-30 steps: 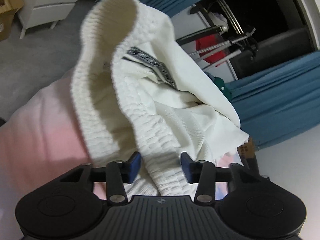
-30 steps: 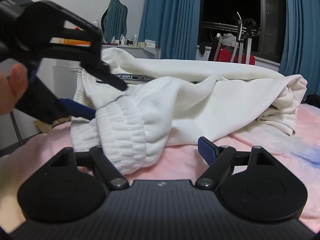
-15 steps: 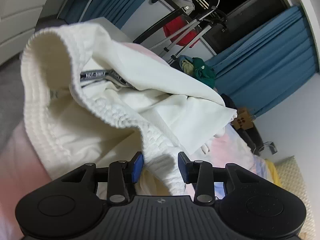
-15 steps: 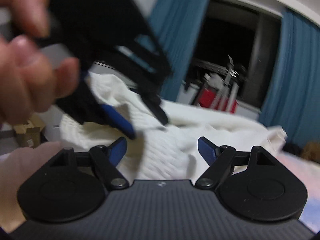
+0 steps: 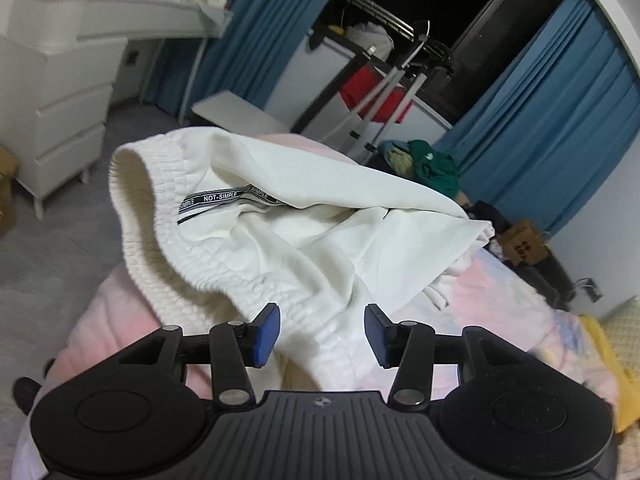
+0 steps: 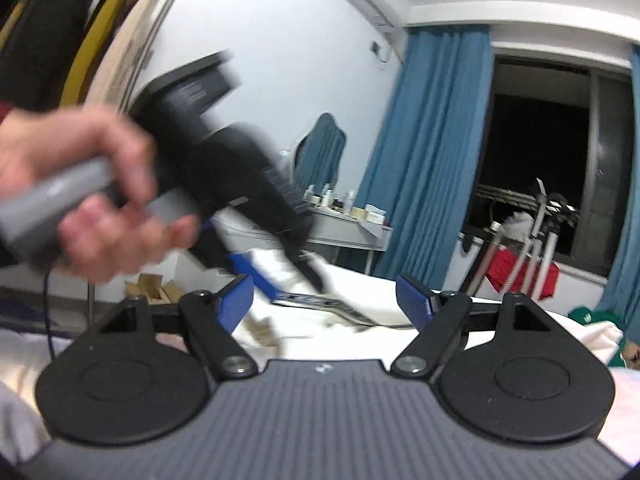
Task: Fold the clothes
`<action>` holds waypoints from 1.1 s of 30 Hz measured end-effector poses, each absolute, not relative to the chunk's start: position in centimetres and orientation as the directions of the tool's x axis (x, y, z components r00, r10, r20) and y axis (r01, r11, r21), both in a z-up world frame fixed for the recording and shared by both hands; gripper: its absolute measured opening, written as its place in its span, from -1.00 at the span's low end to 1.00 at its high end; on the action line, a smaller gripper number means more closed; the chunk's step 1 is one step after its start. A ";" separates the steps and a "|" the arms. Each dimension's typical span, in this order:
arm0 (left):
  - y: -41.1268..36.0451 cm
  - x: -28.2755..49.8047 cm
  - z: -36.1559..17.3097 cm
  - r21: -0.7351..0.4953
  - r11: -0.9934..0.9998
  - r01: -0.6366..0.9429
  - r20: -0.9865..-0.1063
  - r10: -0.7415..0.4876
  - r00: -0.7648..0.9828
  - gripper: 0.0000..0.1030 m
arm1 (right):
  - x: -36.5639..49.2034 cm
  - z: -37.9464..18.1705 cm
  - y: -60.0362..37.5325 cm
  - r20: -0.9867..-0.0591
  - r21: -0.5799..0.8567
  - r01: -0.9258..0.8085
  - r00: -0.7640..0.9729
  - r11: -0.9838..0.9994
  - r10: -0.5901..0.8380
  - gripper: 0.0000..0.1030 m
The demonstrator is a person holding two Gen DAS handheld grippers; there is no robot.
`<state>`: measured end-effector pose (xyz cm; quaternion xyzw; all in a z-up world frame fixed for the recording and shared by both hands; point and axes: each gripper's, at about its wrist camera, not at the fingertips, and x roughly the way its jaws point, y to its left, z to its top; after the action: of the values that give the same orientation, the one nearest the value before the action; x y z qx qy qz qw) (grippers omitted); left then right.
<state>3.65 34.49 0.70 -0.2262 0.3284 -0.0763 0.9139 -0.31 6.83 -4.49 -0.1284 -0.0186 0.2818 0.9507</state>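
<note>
A white garment (image 5: 304, 240) with a ribbed elastic waistband and a black "NOT-SIMPLE" tape lies bunched on the pink bed cover (image 5: 504, 292). My left gripper (image 5: 322, 336) is shut on a thick fold of the waistband, which fills the gap between its blue pads (image 5: 266, 334). In the right wrist view that same left gripper (image 6: 280, 276) appears blurred, held by a hand (image 6: 92, 200), its tips over the white garment (image 6: 360, 284). My right gripper (image 6: 324, 308) hangs open above the cloth, with nothing between its fingers.
A white drawer unit (image 5: 60, 112) and grey floor lie to the left. Behind the bed stand a drying rack with red cloth (image 5: 376, 92), a pile of green clothes (image 5: 432, 164), blue curtains (image 5: 560, 120) and a cardboard box (image 5: 520, 240).
The right gripper has risen off the waistband fold it was around and now looks into the room. The left gripper swung round, still holding the waistband.
</note>
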 end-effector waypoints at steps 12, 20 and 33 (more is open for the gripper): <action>17.9 1.9 2.9 -0.220 0.970 0.103 -0.517 -0.205 0.831 0.13 | 0.1 2.6 -12.1 -0.169 0.014 -0.240 0.956 0.971 0.239 0.55; 4.9 12.1 1.6 0.018 0.984 0.178 -0.526 -0.142 0.838 0.13 | 1.2 0.7 -22.3 -0.237 0.305 -0.014 0.967 0.952 0.090 0.55; -11.5 34.9 -5.0 0.442 0.883 0.159 -0.469 0.077 0.880 0.09 | 10.7 -6.0 -29.3 -0.376 0.401 0.106 0.925 0.910 0.058 0.33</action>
<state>34.85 -11.53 -5.02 0.2410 0.2442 -0.0218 0.9391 10.67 -29.31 -6.01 0.2118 0.1934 -0.0123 0.9579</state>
